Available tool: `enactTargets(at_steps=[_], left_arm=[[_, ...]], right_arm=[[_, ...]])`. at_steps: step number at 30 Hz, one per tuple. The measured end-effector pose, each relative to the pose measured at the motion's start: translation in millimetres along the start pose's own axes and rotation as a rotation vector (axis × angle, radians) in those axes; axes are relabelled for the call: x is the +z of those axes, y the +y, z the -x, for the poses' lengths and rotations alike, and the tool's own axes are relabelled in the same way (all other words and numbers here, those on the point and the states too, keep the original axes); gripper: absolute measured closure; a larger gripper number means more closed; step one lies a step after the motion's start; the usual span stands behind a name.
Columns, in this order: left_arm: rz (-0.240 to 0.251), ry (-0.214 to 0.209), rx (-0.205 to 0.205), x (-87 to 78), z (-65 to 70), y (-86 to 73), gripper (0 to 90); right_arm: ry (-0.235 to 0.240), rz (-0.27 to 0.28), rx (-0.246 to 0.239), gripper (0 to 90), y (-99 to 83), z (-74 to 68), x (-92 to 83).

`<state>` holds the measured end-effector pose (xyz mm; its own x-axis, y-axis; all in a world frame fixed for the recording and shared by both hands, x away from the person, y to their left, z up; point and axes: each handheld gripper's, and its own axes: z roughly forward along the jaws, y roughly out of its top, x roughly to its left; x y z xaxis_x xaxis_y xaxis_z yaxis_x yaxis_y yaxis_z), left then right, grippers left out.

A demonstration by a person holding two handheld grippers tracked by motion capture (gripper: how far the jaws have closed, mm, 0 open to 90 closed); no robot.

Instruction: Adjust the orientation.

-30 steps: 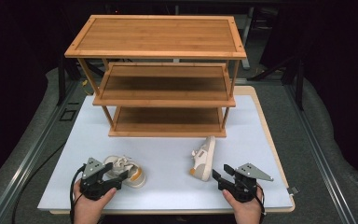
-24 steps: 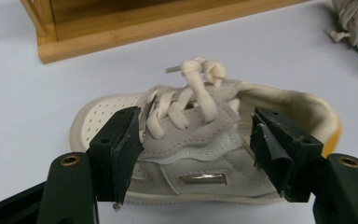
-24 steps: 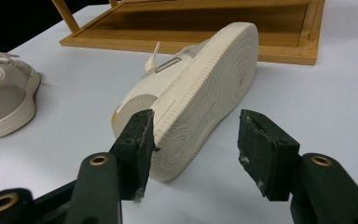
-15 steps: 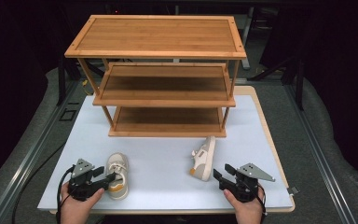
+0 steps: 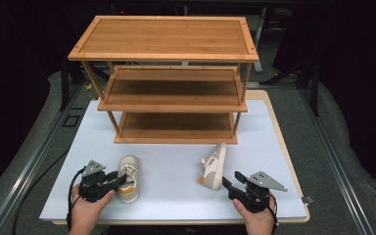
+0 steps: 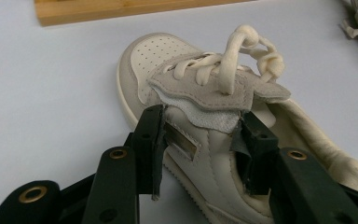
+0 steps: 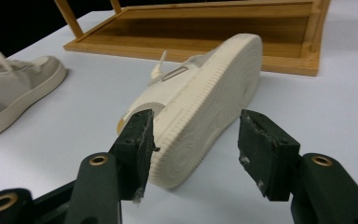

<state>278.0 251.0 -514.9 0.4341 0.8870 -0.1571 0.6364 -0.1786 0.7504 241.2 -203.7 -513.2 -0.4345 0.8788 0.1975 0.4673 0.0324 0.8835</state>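
Shoes lie on the bench (image 5: 176, 191), both in front of a three-tier wooden rack (image 5: 169, 83) that stands at its far half. The left shoe (image 5: 128, 177) sits upright on its sole near the front edge, toe toward the rack. The left gripper (image 5: 120, 180) comes at it from its left side, and its fingers have just been closing, with the shoe's side wall between them. In the left gripper view one finger (image 6: 150, 140) lies against the outer side of that shoe (image 6: 205, 126) and the other (image 6: 256, 149) sits inside the opening just behind the tongue; both pads seem to touch the wall, so the fingers clamp it. The laces (image 6: 242, 51) are tied in a knot above the tongue.

The right shoe (image 5: 214, 165) lies tipped on its side, well apart from the left one, sole facing right, toe toward the rack's lowest shelf. The right gripper (image 5: 228, 183) is just behind its heel. In the right gripper view its fingers (image 7: 137, 140) stand apart, one on each side of the heel end of the ribbed sole (image 7: 205, 116), with clear gaps to it; they hold nothing. The left shoe (image 7: 14, 93) also shows at that view's left edge.
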Motion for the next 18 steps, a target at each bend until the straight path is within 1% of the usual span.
enactTargets(at_steps=[2, 5, 7, 10, 11, 13, 15, 16, 17, 18], left_arm=[[0.0, 0.0, 0.017, 4.7, 1.4, 3.4, 57.8], [-0.007, -0.014, 0.028, 12.7, 3.0, 11.1, 58.0], [-0.011, -0.025, 0.035, 17.3, 4.1, 15.5, 58.1], [-0.012, -0.039, 0.065, 26.3, 6.2, 22.3, 58.6], [-0.008, -0.046, 0.081, 29.2, 6.6, 24.8, 58.7], [-0.005, -0.05, 0.09, 31.7, 7.1, 25.2, 58.8], [0.003, -0.054, 0.087, 31.7, 6.0, 23.6, 58.8], [0.011, -0.06, 0.076, 31.3, 4.7, 22.1, 58.6], [0.014, -0.063, 0.069, 30.5, 3.6, 21.3, 58.1], [0.021, -0.072, 0.047, 29.4, 2.9, 19.8, 57.5]], right_arm=[[0.014, -0.004, -0.015, 45.5, 0.7, -3.0, 1.3], [0.021, -0.01, -0.027, 45.5, 1.6, -7.5, 4.3], [0.031, -0.002, -0.035, 45.4, 2.5, -11.2, 6.9], [0.059, -0.01, -0.063, 43.5, 4.3, -18.3, 11.2], [0.064, -0.013, -0.071, 41.8, 5.0, -20.9, 12.9], [0.064, -0.014, -0.106, 39.7, 8.1, -26.0, 17.5], [0.079, -0.014, -0.113, 39.0, 11.7, -28.7, 21.3], [0.087, -0.017, -0.113, 38.5, 13.8, -30.4, 23.9], [0.093, -0.023, -0.127, 38.5, 15.6, -32.3, 26.8], [0.093, -0.028, -0.134, 38.4, 15.9, -33.3, 28.2]])
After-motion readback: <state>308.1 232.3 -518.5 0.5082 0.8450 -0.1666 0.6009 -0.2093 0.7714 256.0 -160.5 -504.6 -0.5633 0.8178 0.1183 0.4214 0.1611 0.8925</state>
